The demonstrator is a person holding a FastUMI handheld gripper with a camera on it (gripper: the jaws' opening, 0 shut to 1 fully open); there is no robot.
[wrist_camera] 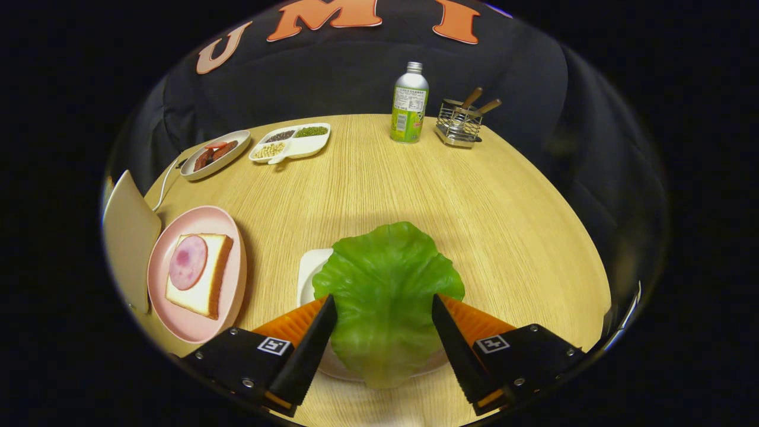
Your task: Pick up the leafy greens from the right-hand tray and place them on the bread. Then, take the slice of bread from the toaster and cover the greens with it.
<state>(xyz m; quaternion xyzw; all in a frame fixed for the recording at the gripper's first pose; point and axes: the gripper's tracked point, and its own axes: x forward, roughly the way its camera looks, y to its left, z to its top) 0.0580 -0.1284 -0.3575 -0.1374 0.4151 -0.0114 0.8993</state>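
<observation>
While leafy green point(385, 296) lies on white tray point(309, 270), I hold gripper point(384, 311) spread astride it, fingers apart at leaf flanks; long axis runs straight ahead; bread point(204, 284) sits left.

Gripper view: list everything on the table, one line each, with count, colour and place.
Lettuce leaf: one, green, on a white tray, between the fingers.
Plate: one, pink, left of the leaf.
Bread slice: one, pale, on that plate.
Ham round: one, pink, on the bread.
Oval dish: one, white, far left, holding reddish food.
Divided dish: one, white, beside it, holding beans.
Bottle: one, silver and green, far edge.
Wire rack: one, metal, right of the bottle.
Tongs: one pair, fingers open either side of the leaf.
</observation>
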